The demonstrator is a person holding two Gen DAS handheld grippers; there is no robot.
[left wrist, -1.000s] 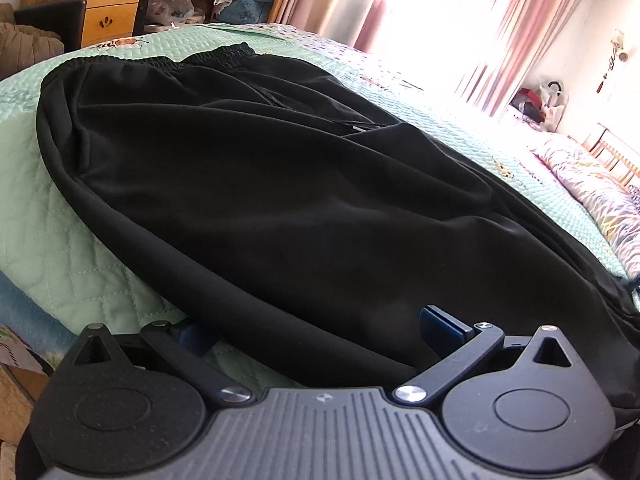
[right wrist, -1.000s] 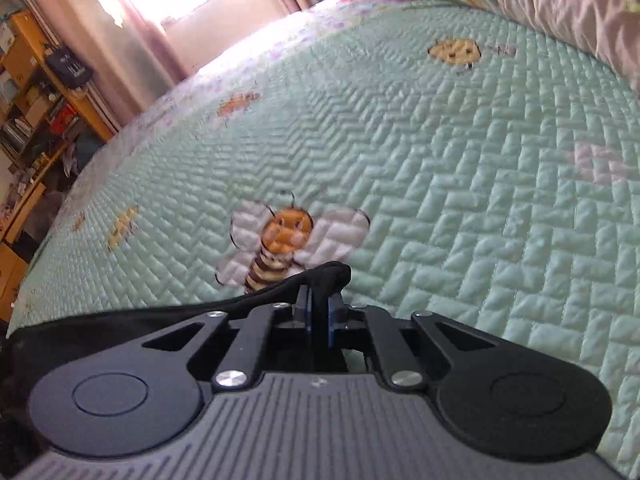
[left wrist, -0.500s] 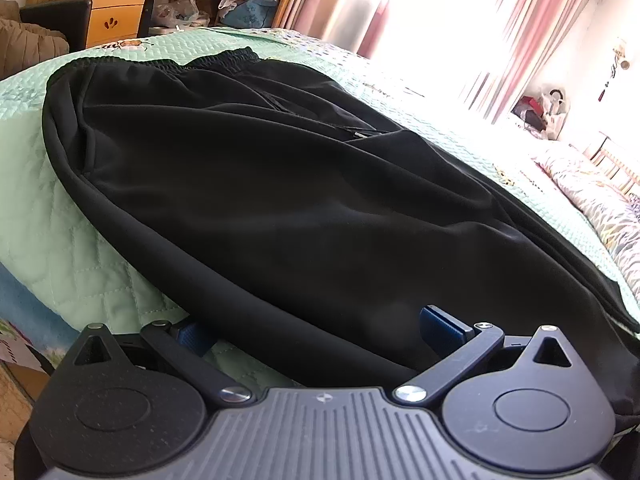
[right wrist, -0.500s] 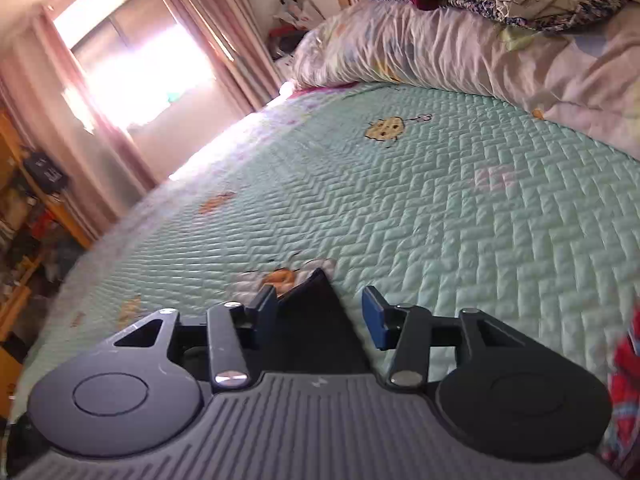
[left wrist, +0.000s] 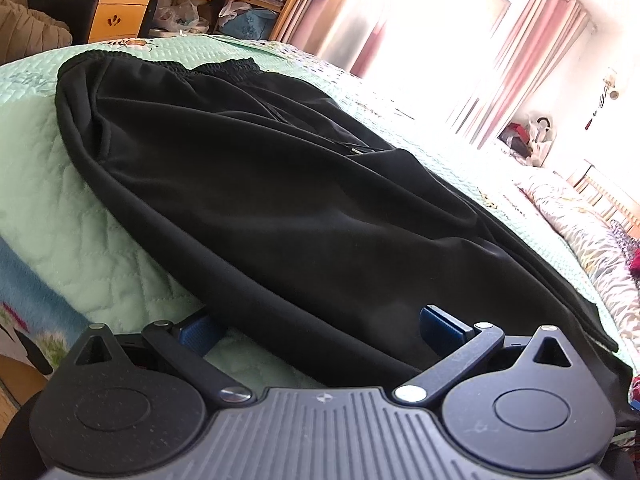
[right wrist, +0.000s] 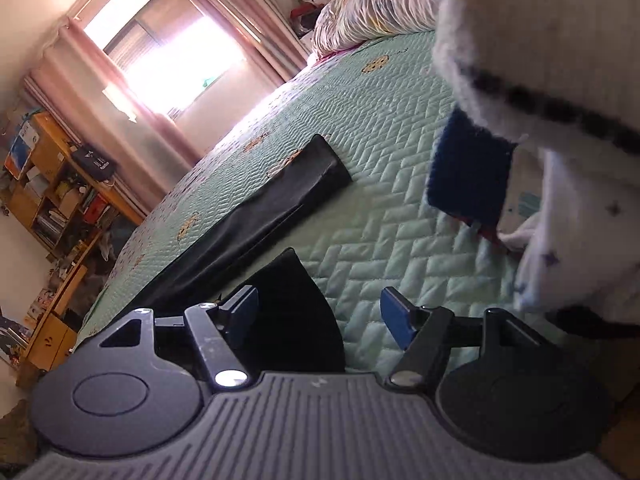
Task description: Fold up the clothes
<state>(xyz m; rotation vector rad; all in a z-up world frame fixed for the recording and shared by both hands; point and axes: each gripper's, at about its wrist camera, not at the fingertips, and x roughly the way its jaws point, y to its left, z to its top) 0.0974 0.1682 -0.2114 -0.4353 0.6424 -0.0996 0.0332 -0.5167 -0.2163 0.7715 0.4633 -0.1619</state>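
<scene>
Black trousers [left wrist: 280, 200] lie spread over the green quilted bedspread [left wrist: 60, 200], waistband at the far left. My left gripper [left wrist: 320, 328] is open at the near edge, and a fold of the trousers lies loose between its blue pads [left wrist: 440, 326]. In the right wrist view one trouser leg end [right wrist: 308, 176] rests flat on the bedspread [right wrist: 380, 240]. A second black leg end [right wrist: 296, 312] lies between the fingers of my right gripper [right wrist: 320, 308], close to its left pad [right wrist: 242, 312]. The right jaws are opening and do not press on the cloth.
A fluffy white garment with black stripes [right wrist: 540, 40] and a blue cuff [right wrist: 468, 172] hangs close at the right of the right gripper. Pillows and bedding [right wrist: 372, 8] lie at the headboard. A wooden desk and shelves [left wrist: 120, 4] stand beyond the bed.
The right gripper opened and let go of the trouser leg end, then swung sideways and rolled, bringing the white garment into view. The left gripper stayed open and barely shifted.
</scene>
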